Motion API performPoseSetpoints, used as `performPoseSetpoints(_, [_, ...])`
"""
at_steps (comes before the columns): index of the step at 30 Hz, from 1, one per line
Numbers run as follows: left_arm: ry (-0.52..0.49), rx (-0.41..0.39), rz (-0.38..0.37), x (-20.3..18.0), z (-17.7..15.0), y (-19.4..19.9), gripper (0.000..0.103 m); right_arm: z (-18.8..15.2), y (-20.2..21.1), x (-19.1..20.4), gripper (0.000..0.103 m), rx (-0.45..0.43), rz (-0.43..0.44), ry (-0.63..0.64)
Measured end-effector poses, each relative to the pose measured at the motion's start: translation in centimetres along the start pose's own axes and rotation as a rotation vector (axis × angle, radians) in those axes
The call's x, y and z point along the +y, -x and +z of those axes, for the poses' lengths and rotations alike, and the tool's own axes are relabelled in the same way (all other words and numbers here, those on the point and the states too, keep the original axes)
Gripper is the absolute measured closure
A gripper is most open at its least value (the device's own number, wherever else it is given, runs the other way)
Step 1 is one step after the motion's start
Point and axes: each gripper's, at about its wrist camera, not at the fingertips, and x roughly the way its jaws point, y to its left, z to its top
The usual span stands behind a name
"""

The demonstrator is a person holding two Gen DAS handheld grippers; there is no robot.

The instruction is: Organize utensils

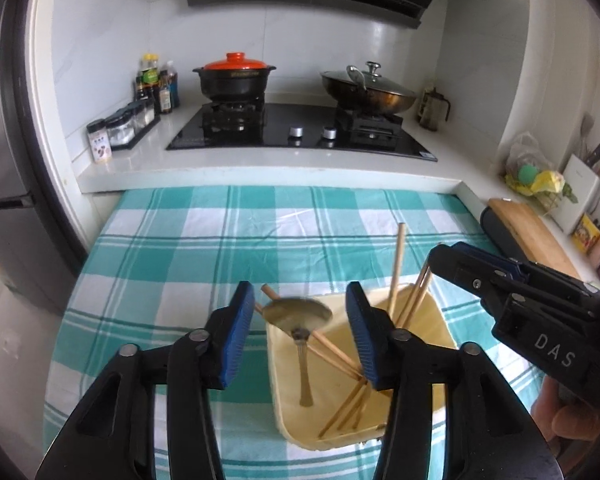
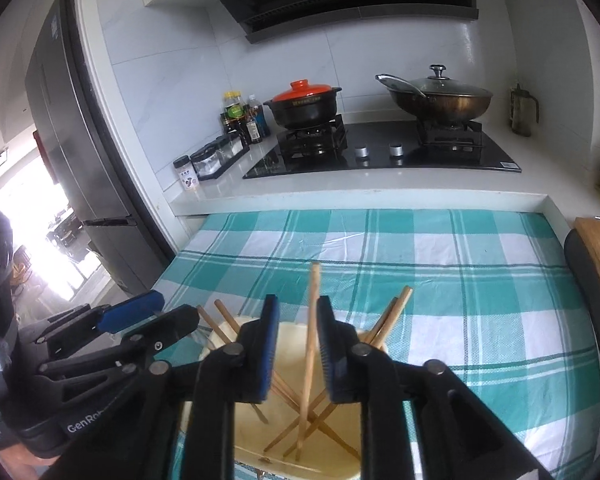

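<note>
Utensils lie jumbled in a yellow tray [image 1: 428,320] on the checked tabletop [image 1: 180,248]. Left gripper [image 1: 298,320] hovers at the tray's left end, jaws wide apart and holding nothing, with a metal spoon [image 1: 298,312] between them, bowl over the rim and handle in the tray. Chopsticks [image 1: 340,356] cross beside it. Right gripper [image 2: 298,344] hangs over the tray, jaws narrowed around one upright chopstick [image 2: 312,320], though actual contact is unclear
</note>
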Motion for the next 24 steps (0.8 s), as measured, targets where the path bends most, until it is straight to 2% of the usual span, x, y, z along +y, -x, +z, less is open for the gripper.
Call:
performPoseSetpoints(1, [-0.001,-0.013,-0.002,0.2,0.0,0.8,0.035,0.2,0.7,0.1,0.062,-0.018,-0.002,0.004])
performPoseSetpoints(2, [-0.007,-0.028,-0.002,0.4,0.0,1.8,0.029,0.3,1.6,0.2,0.061,-0.032,-0.006,0.014])
performPoseSetpoints(4, [-0.044,-0.036,0.0,0.8,-0.3,3.7,0.027,0.4,3.3,0.4,0.061,-0.047,-0.017,0.037])
performPoseSetpoints(7, [-0.115,-0.006,0.015,1.2,-2.5,6.6,0.021,-0.9,6.2,0.4,0.059,-0.045,-0.039,0.065])
performPoseSetpoints(9, [-0.16,0.036,0.023,1.7,-5.1,8.1,0.014,-2.9,7.9,0.2,0.051,-0.023,-0.057,0.082])
performPoseSetpoints(12, [-0.183,0.13,0.031,2.6,-10.8,9.5,0.011,-7.7,10.1,-0.9,0.05,0.027,-0.081,0.08])
performPoseSetpoints(15, [-0.148,0.22,0.032,3.5,-17.3,9.6,0.011,-14.1,11.5,-2.4,0.05,0.081,-0.136,0.066])
performPoseSetpoints(18, [-0.105,0.262,0.031,3.9,-22.9,8.4,0.011,-20.7,12.1,-4.4,0.05,0.126,-0.172,0.013])
performPoseSetpoints(21, [-0.063,0.279,0.053,3.8,-26.4,6.0,0.012,-26.1,11.7,-6.4,0.05,0.173,-0.248,-0.037])
performPoseSetpoints(24, [-0.046,0.256,0.081,3.5,-27.2,3.5,0.012,-28.9,11.5,-7.4,0.05,0.171,-0.303,-0.056])
